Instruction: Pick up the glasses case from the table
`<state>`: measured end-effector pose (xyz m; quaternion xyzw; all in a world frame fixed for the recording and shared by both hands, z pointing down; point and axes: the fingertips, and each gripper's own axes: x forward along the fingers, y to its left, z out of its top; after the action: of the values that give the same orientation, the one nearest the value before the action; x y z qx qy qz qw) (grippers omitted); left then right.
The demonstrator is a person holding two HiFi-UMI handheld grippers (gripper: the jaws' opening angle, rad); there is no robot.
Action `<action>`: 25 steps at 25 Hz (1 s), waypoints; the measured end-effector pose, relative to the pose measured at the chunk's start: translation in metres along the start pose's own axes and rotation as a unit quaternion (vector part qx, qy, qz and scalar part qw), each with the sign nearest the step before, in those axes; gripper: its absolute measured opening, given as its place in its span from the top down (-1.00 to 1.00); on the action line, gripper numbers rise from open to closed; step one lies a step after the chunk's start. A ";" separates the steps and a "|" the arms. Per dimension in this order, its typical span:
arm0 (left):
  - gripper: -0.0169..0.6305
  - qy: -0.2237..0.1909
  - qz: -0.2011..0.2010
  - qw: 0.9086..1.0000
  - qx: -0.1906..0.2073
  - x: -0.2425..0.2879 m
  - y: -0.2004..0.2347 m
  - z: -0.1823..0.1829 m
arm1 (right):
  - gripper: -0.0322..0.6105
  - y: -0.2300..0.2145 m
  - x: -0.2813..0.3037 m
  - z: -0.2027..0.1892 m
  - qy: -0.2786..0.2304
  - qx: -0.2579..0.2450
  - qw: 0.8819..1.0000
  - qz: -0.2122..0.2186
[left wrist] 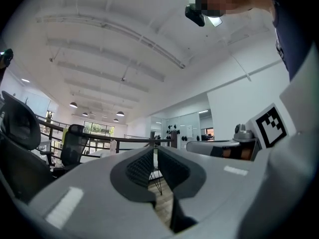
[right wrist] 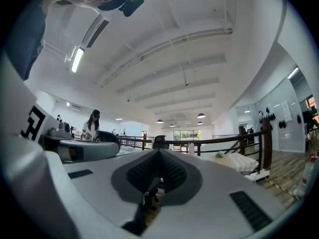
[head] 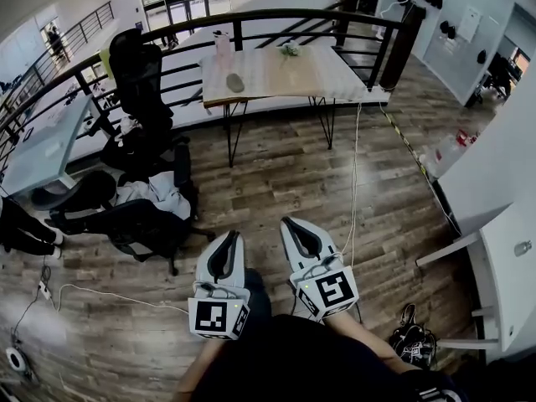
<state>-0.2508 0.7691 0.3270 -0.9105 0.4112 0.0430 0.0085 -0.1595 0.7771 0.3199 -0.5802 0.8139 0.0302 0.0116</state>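
The glasses case (head: 235,82), a small grey oval, lies near the left end of a light wooden table (head: 285,78) far ahead across the wooden floor. Both grippers are held low and close to the person's body, well short of the table. My left gripper (head: 228,239) is shut with nothing between its jaws; in the left gripper view its pads (left wrist: 144,164) nearly touch. Beside it on the right, my right gripper (head: 291,224) is also shut and empty, and its jaws (right wrist: 159,152) meet at the tip.
A pale bottle (head: 223,44) and a small plant (head: 291,50) stand on the table. A black railing (head: 251,19) runs behind it. Black office chairs (head: 138,82) and a pile of clothes (head: 155,195) fill the left. A white cable (head: 355,166) crosses the floor; shoes (head: 412,337) lie at the right.
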 end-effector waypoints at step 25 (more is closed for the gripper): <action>0.63 0.004 -0.064 0.997 -0.035 0.294 0.234 -0.037 | 0.88 -0.136 0.322 -0.055 0.039 0.014 0.996 -0.083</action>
<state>-0.2303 0.3923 0.3434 -0.9349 0.3502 0.0535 -0.0223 -0.1352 0.4261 0.3524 -0.6462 0.7631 -0.0046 -0.0095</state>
